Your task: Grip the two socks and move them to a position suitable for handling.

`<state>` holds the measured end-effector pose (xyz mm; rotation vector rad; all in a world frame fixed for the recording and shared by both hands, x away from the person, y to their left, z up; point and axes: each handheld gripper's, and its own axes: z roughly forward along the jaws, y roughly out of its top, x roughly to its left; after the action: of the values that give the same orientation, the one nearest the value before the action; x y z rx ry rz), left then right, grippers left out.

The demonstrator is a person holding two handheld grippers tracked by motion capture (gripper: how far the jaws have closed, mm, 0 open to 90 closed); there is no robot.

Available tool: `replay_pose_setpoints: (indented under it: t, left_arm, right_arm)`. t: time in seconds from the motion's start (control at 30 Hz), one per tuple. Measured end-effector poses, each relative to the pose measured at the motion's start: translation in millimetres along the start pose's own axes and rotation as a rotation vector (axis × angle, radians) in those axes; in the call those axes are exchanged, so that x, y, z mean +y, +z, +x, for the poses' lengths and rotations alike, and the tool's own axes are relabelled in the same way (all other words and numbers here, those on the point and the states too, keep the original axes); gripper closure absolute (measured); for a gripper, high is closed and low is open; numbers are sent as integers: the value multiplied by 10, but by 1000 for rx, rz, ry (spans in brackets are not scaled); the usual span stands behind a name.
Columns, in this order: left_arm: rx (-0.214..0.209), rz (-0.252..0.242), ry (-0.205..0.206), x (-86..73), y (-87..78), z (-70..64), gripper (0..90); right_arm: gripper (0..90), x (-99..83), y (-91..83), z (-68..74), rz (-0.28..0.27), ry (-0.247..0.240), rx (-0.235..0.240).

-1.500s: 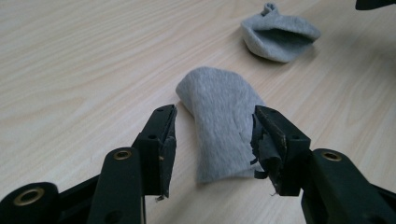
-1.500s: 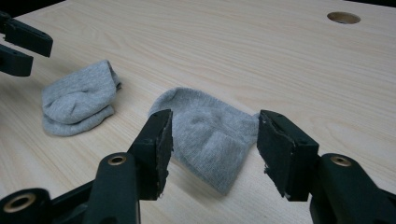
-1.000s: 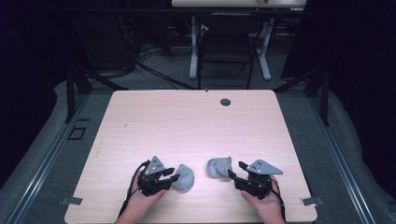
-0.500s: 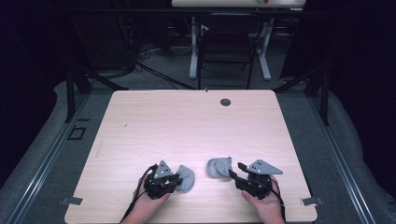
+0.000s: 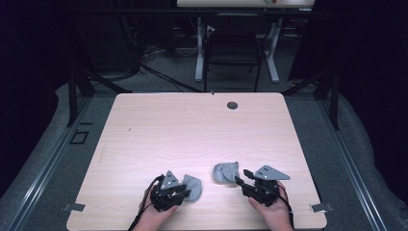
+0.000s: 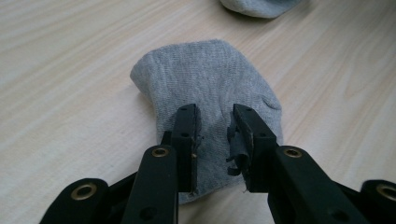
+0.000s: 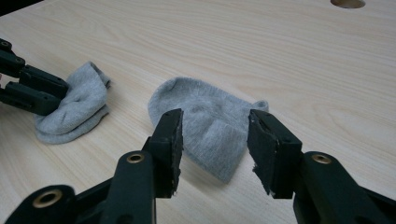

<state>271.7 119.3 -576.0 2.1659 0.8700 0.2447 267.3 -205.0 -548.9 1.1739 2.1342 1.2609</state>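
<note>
Lying near the bench's [image 5: 144, 144] front edge, two grey socks sit apart: left sock [image 6: 210, 88] under my left gripper [image 6: 215, 126], jaws narrow and unclosed, right sock [image 7: 210, 126] ahead of my wide right gripper [image 7: 215, 135]. Closing now, I might pinch just the top layer or push the cloth along the wood.

A pale wood-grain desk [image 5: 192, 130] with a round hole [image 5: 232, 105] near its far edge — two grey socks lie flat near the front, left sock [image 5: 193, 187] and right sock [image 5: 225, 172], apart.

Two grey socks [image 5: 193, 186] [image 5: 226, 172] lie flat, apart, near the table's front edge.
</note>
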Motion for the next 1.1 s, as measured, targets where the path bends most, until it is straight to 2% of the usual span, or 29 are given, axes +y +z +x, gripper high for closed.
replay_pose_setpoints:
  t: [0.03, 0.13, 0.2, 0.23, 0.47, 0.63, 0.7, 0.73, 0.77, 0.87, 1.1]
  left_arm:
    - [-4, 1, -12, -4, 0, -23, 713]
    - [-5, 10, -14, -10, -6, -77, 709]
    - [0, 6, -10, -17, -2, -110, 708]
    - [-3, 12, 5, -17, -9, -115, 707]
    - [3, 13, 10, -39, -16, -200, 666]
    - [-10, 24, 11, -51, -31, -268, 650]
    - [-13, 27, 15, -55, -32, -302, 647]
    - [-14, 28, 16, -55, -32, -316, 647]
    - [-17, 30, 17, -56, -32, -329, 633]
    - [-25, 30, 19, -53, -30, -355, 614]
    - [-57, 34, 2, -61, -39, -383, 594]
  right_arm:
    - [561, 1, 0, 0, 4, -2, 3]
    - [585, 4, -5, 6, 12, -6, 5]
    - [593, 5, -6, 9, 13, -7, 7]
    - [598, 6, -6, 10, 16, -8, 7]
    - [659, 9, -3, 30, 33, -23, -6]
    - [741, 22, 5, 67, 57, -13, 17]
    - [798, 28, 14, 79, 65, -20, 6]
    - [798, 28, 14, 79, 65, -20, 6]
    - [848, 42, 22, 78, 72, -25, -3]
    - [884, 73, 45, 70, 88, -41, -5]
    - [892, 152, 130, 12, 120, -49, -19]
